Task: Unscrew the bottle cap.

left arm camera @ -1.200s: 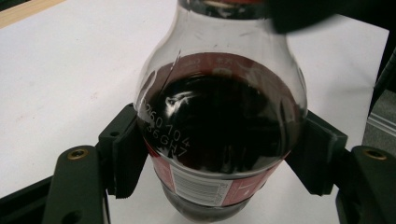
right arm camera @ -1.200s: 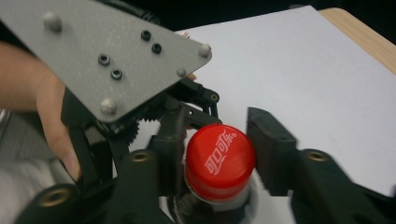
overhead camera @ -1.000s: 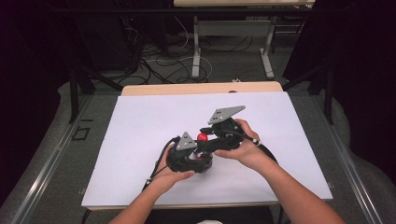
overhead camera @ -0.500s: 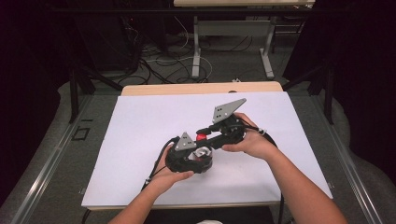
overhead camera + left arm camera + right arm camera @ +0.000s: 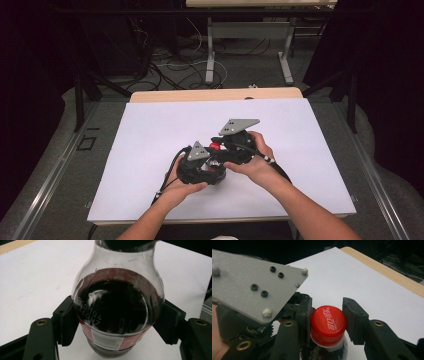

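Note:
A small cola bottle (image 5: 117,307) with dark drink, a red label and a red cap (image 5: 328,321) is held over the white table sheet (image 5: 150,130). My left gripper (image 5: 117,325) is shut on the bottle's round body, with its black pads (image 5: 67,322) pressing on both sides. In the high view my left gripper (image 5: 202,167) sits just left of centre and the red cap (image 5: 215,146) peeks out between the two grippers. My right gripper (image 5: 328,320) is shut on the red cap, one jaw on each side. It comes in from the right in the high view (image 5: 227,147).
The left gripper's grey three-cornered plate (image 5: 254,287) hangs close beside the cap. The table's wooden far edge (image 5: 215,94) runs behind the sheet. Beyond it, cables and table legs (image 5: 210,55) stand on the dark floor. Both forearms enter from the near edge.
The right gripper's grey plate has rocked slightly up and back down beside the bottle. The left hand and the bottle have stayed where they were.

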Motion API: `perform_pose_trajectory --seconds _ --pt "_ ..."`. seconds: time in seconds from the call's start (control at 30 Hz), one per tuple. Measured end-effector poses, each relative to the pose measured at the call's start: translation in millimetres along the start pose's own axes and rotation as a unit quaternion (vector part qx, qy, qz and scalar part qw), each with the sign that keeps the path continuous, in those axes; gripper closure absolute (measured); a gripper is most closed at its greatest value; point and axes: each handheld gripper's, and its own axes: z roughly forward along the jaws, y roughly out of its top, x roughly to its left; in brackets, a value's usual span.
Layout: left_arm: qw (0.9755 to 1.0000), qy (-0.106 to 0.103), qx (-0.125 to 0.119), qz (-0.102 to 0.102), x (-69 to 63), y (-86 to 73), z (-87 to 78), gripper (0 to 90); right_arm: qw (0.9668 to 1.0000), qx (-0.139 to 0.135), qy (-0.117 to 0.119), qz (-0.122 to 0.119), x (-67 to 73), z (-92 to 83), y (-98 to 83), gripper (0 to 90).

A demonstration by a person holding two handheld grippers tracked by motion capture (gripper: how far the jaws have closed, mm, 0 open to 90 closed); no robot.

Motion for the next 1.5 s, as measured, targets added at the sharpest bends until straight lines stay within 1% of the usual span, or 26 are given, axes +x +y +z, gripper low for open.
perform_pose_trajectory --seconds 0.1,0.2,0.27,0.37,0.43,0.47,0.5,0.53,0.6,0.63,0.67,0.7,0.83,0.9,0.93,0.97,1.0,1.03,1.07,1.13,1.2,1.3,1.33,1.37,1.4,1.5 --pt "1.0 -0.005 0.001 -0.002 -1.0 -0.6 -0.4 30.1 0.9978 0.004 0.057 -0.034 -11.3 0.3 1.2 61.2" --pt "0.9998 -0.016 0.005 0.006 -2.1 0.8 -0.6 30.1 0.9886 0.017 0.125 -0.082 -26.1 -0.2 4.0 61.0" --pt "0.9999 -0.01 -0.004 0.004 -3.4 0.3 0.8 30.1 0.9842 0.013 0.147 -0.098 -31.8 -0.2 4.5 60.7" --pt "1.0 -0.006 -0.004 -0.001 -2.5 0.7 0.4 30.1 0.9902 0.009 0.122 -0.068 -27.6 -1.4 3.1 52.8" --pt "1.0 0.0 0.0 -0.002 -0.2 0.0 0.2 30.1 0.9949 0.004 0.09 -0.045 -19.6 -1.8 1.7 48.3" --pt "1.0 0.0 0.0 -0.002 -0.2 0.0 0.2 30.1 0.9949 0.004 0.09 -0.045 -19.6 -1.8 1.7 48.3" --pt "1.0 0.002 -0.002 -0.005 -0.2 -0.3 0.7 30.1 0.9979 0.0 0.046 -0.046 -11.2 -2.8 0.3 48.1" --pt "0.9999 0.002 0.001 -0.011 -0.1 -0.9 0.4 30.1 0.9988 -0.007 0.031 -0.038 -7.8 -2.7 -0.7 46.8" --pt "0.9999 0.001 0.002 -0.013 -0.5 -1.0 0.3 30.1 0.9995 -0.017 0.026 0.0 -4.6 -1.0 -3.0 47.2" --pt "0.9999 0.001 0.002 -0.013 -0.5 -1.0 0.3 30.1 0.9995 -0.017 0.026 0.0 -4.6 -1.0 -3.0 47.2" --pt "0.9999 0.003 0.001 -0.011 -0.3 -0.8 0.2 30.1 0.9995 -0.017 0.022 0.016 -4.0 -0.4 -3.9 50.5" --pt "0.9999 0.003 0.001 -0.011 -0.6 -0.8 0.2 30.1 0.9998 -0.016 0.006 0.014 -3.6 0.6 -4.5 56.4" --pt "1.0 -0.001 0.003 -0.009 -0.6 -0.7 -0.2 30.1 0.9994 -0.024 0.021 -0.014 -5.8 2.1 -4.3 60.6" --pt "1.0 -0.004 -0.002 -0.005 0.0 -1.2 -0.1 30.1 0.9964 -0.019 0.067 -0.049 -14.7 3.0 -2.2 60.8" --pt "1.0 -0.006 -0.002 -0.008 0.1 -1.3 0.0 30.1 0.9952 -0.016 0.082 -0.051 -19.6 3.2 -1.7 60.9" --pt "0.9999 -0.006 -0.002 -0.008 -0.2 -1.3 0.1 30.1 0.9932 -0.017 0.102 -0.055 -23.7 4.1 -1.4 61.0" --pt "1.0 -0.005 0.0 -0.003 -0.5 -1.3 -0.1 30.1 0.9894 -0.015 0.123 -0.075 -27.3 4.3 -1.0 61.0" --pt "0.9999 -0.011 0.008 0.001 -0.3 -0.6 -1.1 30.1 0.9894 -0.015 0.123 -0.075 -27.3 4.3 -1.0 61.0" --pt "1.0 -0.006 0.001 -0.002 -1.3 -1.3 0.5 30.1 0.9864 -0.009 0.141 -0.085 -31.2 4.1 -0.5 61.0" --pt "1.0 -0.005 0.004 0.001 -1.7 -1.4 1.1 30.1 0.9842 -0.004 0.158 -0.08 -37.0 5.1 -0.5 60.1" --pt "1.0 -0.005 0.001 -0.004 -1.2 -1.3 1.0 30.1 0.9898 -0.005 0.133 -0.051 -32.1 4.4 -1.5 50.5" --pt "0.9999 0.003 0.0 -0.01 1.4 -0.5 -2.0 30.1 0.9944 -0.014 0.092 -0.05 -21.0 0.3 -3.0 47.6" --pt "0.9999 0.003 0.0 -0.01 1.4 -0.5 -2.0 30.1 0.9944 -0.014 0.092 -0.05 -21.0 0.3 -3.0 47.6" --pt "0.9999 0.004 -0.002 -0.011 2.7 -0.5 -2.6 30.1 0.9959 -0.014 0.067 -0.059 -14.3 -2.1 -4.2 47.6" --pt "0.9999 0.004 -0.002 -0.011 2.7 -0.5 -2.6 30.1 0.9964 -0.017 0.059 -0.058 -11.5 -2.7 -4.8 47.7" --pt "1.0 0.006 0.001 -0.007 3.2 -1.1 -2.6 30.1 0.9975 -0.021 0.046 -0.05 -6.3 -3.2 -5.8 48.7"
